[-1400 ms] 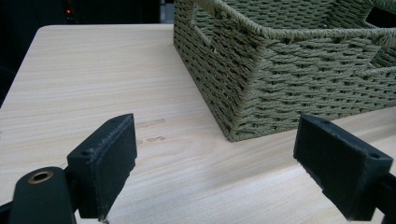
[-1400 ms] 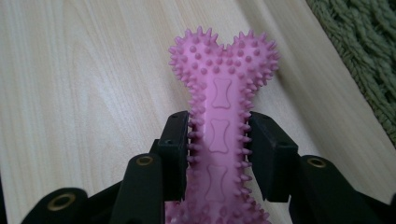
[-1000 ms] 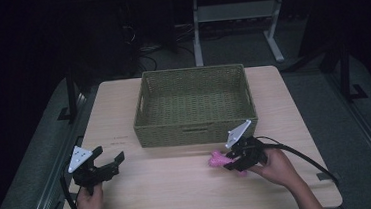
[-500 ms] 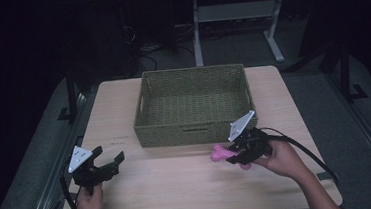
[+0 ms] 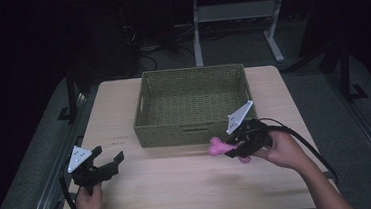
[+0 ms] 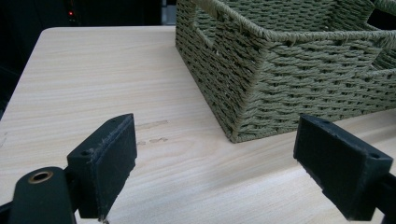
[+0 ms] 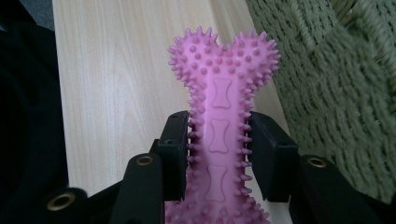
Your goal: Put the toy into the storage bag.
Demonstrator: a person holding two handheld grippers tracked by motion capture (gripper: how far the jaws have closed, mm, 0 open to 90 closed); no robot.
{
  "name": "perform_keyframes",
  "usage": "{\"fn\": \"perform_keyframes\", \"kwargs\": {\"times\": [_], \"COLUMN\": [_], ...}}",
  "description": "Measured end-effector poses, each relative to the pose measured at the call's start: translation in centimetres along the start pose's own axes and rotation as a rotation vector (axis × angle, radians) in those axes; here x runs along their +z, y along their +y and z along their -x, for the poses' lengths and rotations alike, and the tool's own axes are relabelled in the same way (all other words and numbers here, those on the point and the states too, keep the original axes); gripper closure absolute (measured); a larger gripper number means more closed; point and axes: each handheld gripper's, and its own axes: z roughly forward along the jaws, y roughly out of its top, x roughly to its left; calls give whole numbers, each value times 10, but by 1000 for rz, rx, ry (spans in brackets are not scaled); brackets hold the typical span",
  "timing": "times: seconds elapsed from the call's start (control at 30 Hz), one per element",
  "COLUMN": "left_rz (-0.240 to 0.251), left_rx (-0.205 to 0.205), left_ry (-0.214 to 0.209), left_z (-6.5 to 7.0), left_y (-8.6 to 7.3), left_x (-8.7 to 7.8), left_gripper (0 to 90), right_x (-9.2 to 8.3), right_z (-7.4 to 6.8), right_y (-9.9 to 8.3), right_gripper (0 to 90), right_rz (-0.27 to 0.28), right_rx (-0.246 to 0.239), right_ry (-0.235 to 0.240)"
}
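The right hand-held gripper clamps a pink toy bone by its shaft beside the basket, likely for dropping in; the left hand-held gripper idles wide open over the tabletop.

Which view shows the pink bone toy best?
The right gripper view: the bone toy sits close up, its shaft clamped in the right gripper. The high view shows it small beside the basket.

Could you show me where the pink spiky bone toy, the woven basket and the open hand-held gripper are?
Pink bone toy (image 7: 219, 116), right gripper view, on its shaft.
Woven basket (image 5: 191, 134), high view, on its near wall.
Left hand-held gripper (image 5: 108, 159), high view, between its open fingertips.
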Motion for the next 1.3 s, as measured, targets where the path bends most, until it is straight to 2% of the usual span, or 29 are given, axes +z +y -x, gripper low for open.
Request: {"fn": "perform_keyframes", "kwargs": {"times": [0.23,0.37,0.6,0.97,1.03,1.13,1.3], "left_rz": [4,4,11,6,6,4,7], "left_rx": [-3,-5,-11,-6,-6,-7,-8], "left_ry": [2,3,6,6,5,3,2], "left_z": [-1,-2,-3,-4,-4,-3,-3], "left_y": [0,0,1,1,1,1,1], "left_x": [0,0,-1,-1,-1,-1,-1], "left_gripper": [128,129,128,128,128,128,128], "right_x": [-9,-17,-22,-28,-29,-30,-30], "right_z": [5,10,18,41,46,53,65], "right_y": [19,35,51,70,72,76,80], "right_gripper": [591,591,591,590,590,589,589], "right_rz": [-30,-33,-39,-55,-39,-48,-41], "right_rx": [-40,-64,-80,-84,-81,-82,-79], "right_ry": [-1,-1,2,-1,4,-6,5]}}
